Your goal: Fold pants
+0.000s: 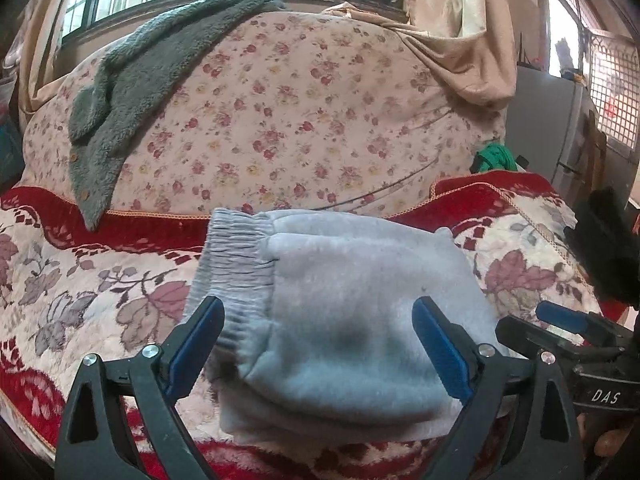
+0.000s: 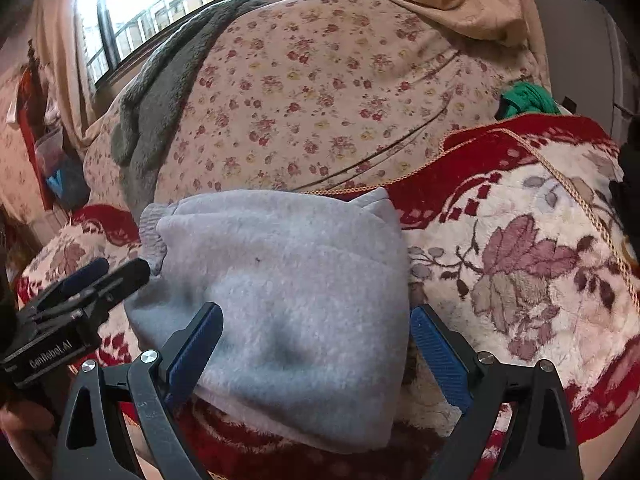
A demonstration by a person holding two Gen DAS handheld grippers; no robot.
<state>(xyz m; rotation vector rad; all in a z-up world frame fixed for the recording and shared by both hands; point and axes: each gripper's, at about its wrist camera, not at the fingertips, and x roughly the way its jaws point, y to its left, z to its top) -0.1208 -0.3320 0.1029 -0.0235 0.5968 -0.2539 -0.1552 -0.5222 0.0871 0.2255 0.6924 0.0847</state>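
The grey fleece pants (image 1: 340,304) lie folded into a compact bundle on the red floral blanket (image 1: 80,280), ribbed waistband (image 1: 236,256) at the left. My left gripper (image 1: 318,316) is open, its blue-padded fingers spread over the near part of the bundle, holding nothing. In the right wrist view the same pants (image 2: 280,280) lie just ahead. My right gripper (image 2: 316,320) is open, its left finger over the fabric and its right finger past the bundle's right edge. The right gripper also shows at the right edge of the left wrist view (image 1: 568,320), and the left gripper at the left of the right wrist view (image 2: 104,276).
A large cushion in a flowered cover (image 1: 288,120) rises behind the pants, with a grey-green fleece garment (image 1: 132,92) draped over its left side. A green cloth (image 1: 496,156) sits at the right. Beige curtains (image 1: 460,20) and a window are behind.
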